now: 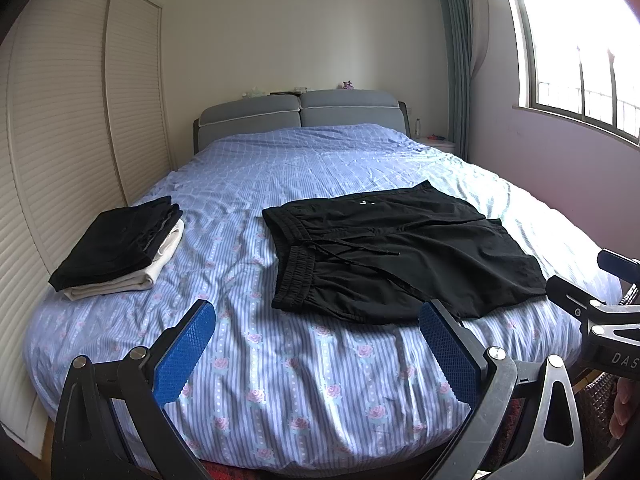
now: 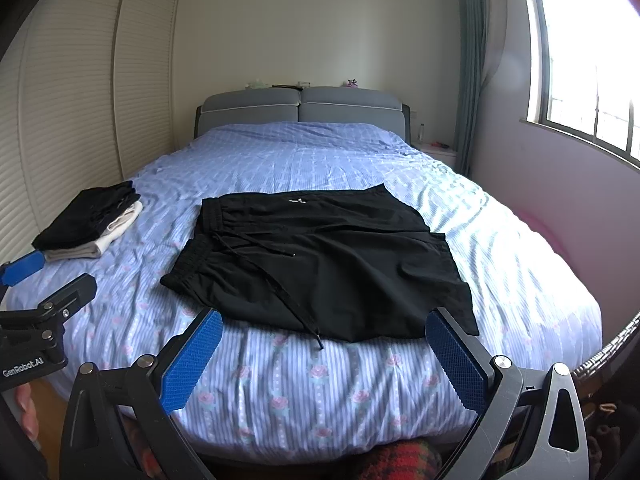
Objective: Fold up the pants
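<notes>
Black drawstring pants (image 1: 400,252) lie spread flat on the blue striped bed (image 1: 280,360), waistband to the left, legs to the right; they also show in the right wrist view (image 2: 328,264). My left gripper (image 1: 316,344) is open and empty, held above the bed's near edge, short of the pants. My right gripper (image 2: 324,356) is open and empty, just short of the pants' near hem. Each gripper shows at the edge of the other's view.
A stack of folded clothes (image 1: 120,248), black on top of cream, sits on the bed's left side, also seen in the right wrist view (image 2: 88,220). Louvred wardrobe doors (image 1: 60,140) stand left, a window (image 1: 580,60) right, a grey headboard (image 1: 300,116) at the back.
</notes>
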A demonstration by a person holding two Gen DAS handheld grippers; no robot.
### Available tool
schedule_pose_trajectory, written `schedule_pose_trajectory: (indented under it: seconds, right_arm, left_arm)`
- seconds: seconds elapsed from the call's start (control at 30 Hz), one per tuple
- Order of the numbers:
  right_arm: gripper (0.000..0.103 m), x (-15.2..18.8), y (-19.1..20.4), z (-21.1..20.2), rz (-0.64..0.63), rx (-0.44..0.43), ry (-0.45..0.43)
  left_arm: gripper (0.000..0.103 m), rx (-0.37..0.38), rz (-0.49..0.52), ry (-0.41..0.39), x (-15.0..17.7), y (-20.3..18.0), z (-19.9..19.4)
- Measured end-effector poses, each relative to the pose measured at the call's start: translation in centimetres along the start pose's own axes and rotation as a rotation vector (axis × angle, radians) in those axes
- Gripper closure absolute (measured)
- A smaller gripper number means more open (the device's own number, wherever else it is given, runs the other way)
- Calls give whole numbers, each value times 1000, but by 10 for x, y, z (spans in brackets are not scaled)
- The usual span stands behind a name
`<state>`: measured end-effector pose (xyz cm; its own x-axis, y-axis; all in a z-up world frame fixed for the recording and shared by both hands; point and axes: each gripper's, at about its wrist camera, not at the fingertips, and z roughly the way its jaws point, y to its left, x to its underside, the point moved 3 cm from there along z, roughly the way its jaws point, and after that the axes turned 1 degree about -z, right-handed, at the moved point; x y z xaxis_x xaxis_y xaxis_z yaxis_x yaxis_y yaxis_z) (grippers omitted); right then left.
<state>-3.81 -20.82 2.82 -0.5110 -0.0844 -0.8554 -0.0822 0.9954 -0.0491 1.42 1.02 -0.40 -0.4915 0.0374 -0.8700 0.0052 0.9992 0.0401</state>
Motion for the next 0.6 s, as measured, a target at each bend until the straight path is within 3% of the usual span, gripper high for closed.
schedule_pose_trajectory:
  seconds: [0.6]
  right_arm:
    - [0, 1, 3, 4, -4, 4, 1]
  left_arm:
    - [0, 3, 3, 13, -1, 0, 7]
